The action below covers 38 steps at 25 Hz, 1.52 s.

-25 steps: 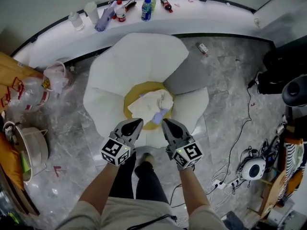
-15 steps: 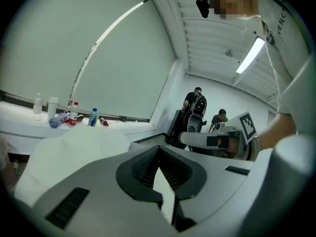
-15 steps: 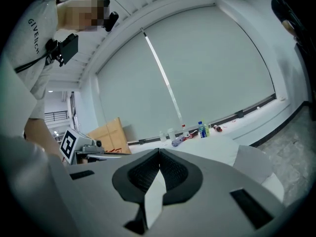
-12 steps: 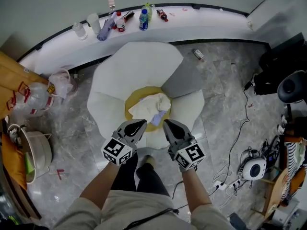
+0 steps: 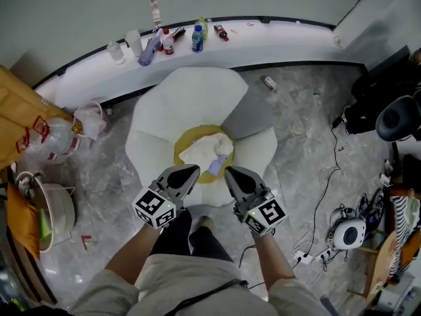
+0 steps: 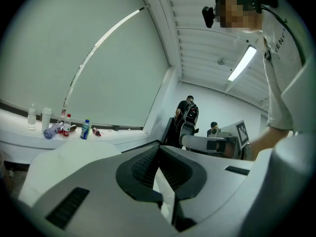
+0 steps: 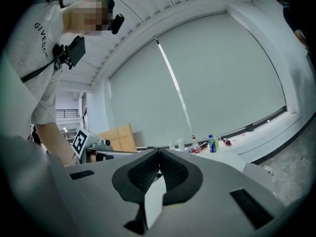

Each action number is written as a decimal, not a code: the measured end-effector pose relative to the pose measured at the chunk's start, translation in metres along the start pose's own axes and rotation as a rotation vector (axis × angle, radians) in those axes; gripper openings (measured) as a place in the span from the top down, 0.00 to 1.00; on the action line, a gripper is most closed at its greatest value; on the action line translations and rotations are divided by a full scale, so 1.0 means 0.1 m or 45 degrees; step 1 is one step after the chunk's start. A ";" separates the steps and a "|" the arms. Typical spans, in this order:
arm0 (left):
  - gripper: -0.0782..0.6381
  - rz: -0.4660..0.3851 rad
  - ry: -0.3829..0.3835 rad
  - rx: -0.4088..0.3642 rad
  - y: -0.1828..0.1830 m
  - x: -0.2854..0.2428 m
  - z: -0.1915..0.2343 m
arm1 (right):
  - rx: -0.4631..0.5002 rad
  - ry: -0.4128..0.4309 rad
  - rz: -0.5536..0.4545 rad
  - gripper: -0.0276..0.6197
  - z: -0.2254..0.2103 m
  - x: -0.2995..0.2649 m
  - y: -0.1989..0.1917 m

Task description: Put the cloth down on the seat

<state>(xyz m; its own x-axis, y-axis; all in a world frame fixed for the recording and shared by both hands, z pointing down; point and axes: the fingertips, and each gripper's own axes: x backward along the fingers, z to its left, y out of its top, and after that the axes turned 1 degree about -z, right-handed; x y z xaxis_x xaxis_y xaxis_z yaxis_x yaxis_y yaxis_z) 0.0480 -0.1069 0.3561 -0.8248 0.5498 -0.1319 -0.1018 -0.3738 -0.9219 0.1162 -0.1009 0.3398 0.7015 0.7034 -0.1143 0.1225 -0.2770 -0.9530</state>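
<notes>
We find the crumpled white cloth [image 5: 205,151] lying on the round yellow seat [image 5: 191,135], just ahead of the left gripper [image 5: 189,172] and right gripper [image 5: 230,172]. Both have their jaws together and hold nothing. We judge the placement complete.

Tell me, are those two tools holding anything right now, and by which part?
Nothing is held. The left tool and the right tool are both shut with nothing between their jaws; the cloth lies loose on the yellow seat.
</notes>
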 end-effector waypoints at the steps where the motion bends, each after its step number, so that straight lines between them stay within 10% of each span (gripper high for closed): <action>1: 0.87 -0.013 0.003 -0.004 0.06 0.04 -0.04 | 0.003 0.007 -0.006 0.93 0.04 0.02 0.06; 38: 0.87 -0.208 -0.056 -0.105 1.42 0.73 -1.12 | 0.046 0.199 -0.227 0.93 1.01 0.77 1.32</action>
<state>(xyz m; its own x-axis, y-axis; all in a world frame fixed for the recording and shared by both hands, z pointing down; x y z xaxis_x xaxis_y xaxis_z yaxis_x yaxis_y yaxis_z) 0.0355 -0.0357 0.1747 -0.8249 0.5641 0.0366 -0.1920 -0.2187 -0.9567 0.1156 -0.0178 0.1768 0.7718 0.6281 0.0986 0.2306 -0.1320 -0.9641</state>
